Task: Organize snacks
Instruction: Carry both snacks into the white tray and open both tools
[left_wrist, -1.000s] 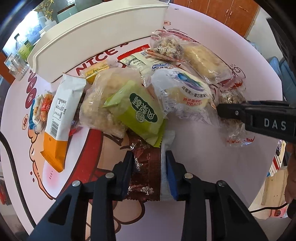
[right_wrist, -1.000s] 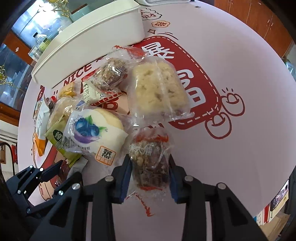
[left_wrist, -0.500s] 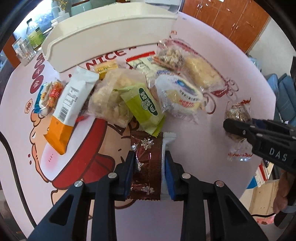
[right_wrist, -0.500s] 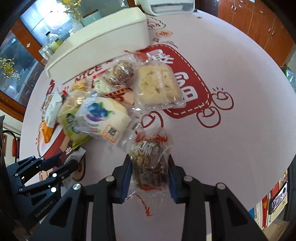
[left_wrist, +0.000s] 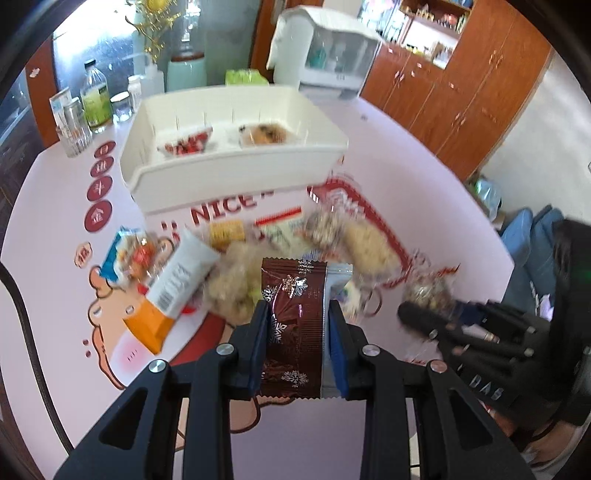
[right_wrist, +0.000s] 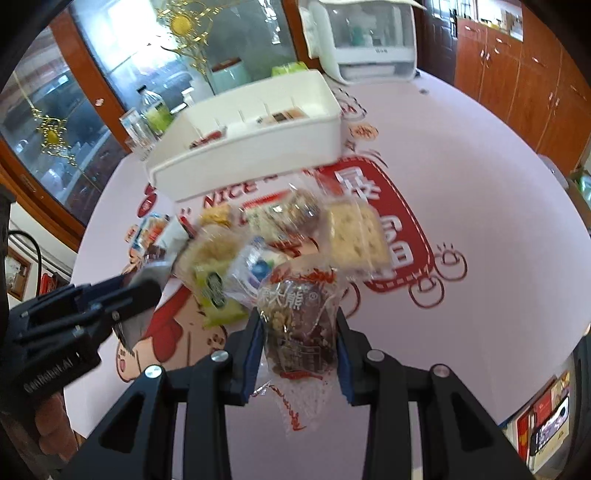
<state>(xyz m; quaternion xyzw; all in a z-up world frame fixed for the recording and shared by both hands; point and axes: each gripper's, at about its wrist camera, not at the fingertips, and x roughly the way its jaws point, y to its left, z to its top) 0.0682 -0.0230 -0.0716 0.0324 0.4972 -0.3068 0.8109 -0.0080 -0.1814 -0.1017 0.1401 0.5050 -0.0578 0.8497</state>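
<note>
My left tongs (left_wrist: 297, 341) clamped on a brown snowflake packet (left_wrist: 293, 325), right tongs (right_wrist: 299, 349) gripping a clear nut-bar wrapper (right_wrist: 301, 328) — both above the worktop (right_wrist: 480, 206), white bin (left_wrist: 236, 162) beyond.

1 bin (left_wrist: 236, 173), 2 grippers

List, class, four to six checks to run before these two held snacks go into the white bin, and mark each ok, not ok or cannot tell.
1. Left gripper clamped on the brown snowflake packet: ok.
2. Right gripper clamped on the clear nut-bar packet: ok.
3. Both packets lifted off the pile of snacks: ok.
4. White bin open on top, with free room beside the two items already in it: ok.
5. Nothing standing between the grippers and the bin: ok.
6. Which divider slot suits each packet: cannot tell, the picture is blurred.
</note>
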